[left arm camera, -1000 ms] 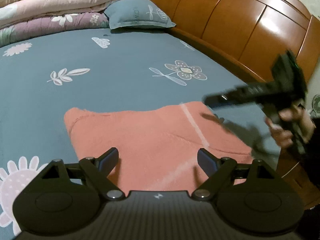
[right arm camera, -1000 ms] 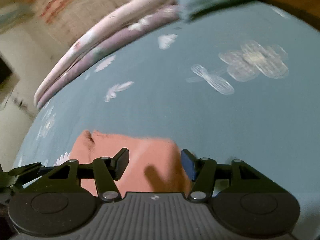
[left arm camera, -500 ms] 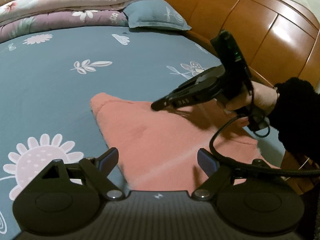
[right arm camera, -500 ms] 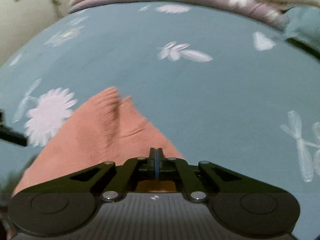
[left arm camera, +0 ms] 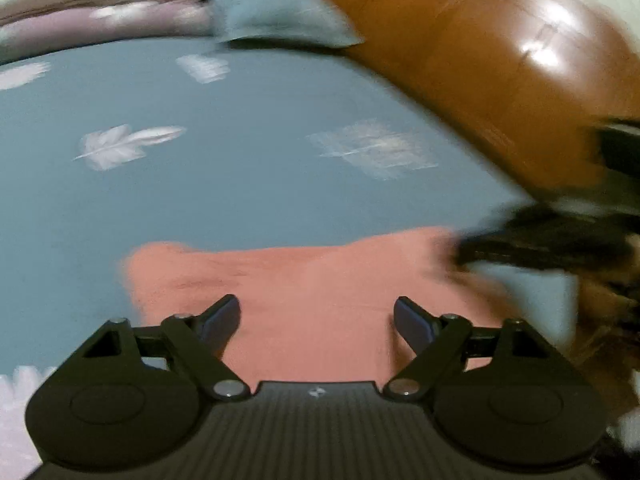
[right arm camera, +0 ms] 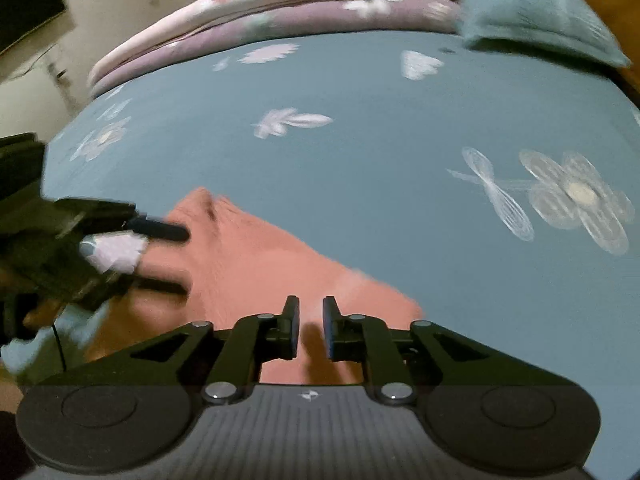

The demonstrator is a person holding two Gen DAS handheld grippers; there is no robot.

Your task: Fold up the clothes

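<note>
Floral blue bed (right arm camera: 360, 92), wooden headboard (left arm camera: 480, 60)

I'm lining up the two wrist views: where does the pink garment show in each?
Left wrist: the pink garment lies low in the centre, just beyond the fingers.
Right wrist: it runs from centre-left down to the fingers.
Shared landmark: the blue-grey pillow at the bed's far end.

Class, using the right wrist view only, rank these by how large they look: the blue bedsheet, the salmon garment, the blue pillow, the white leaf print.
1. Blue bedsheet
2. Salmon garment, though it lies nearest the camera, which enlarges it
3. Blue pillow, farther off, so its real size against the garment is unsure
4. White leaf print
</note>
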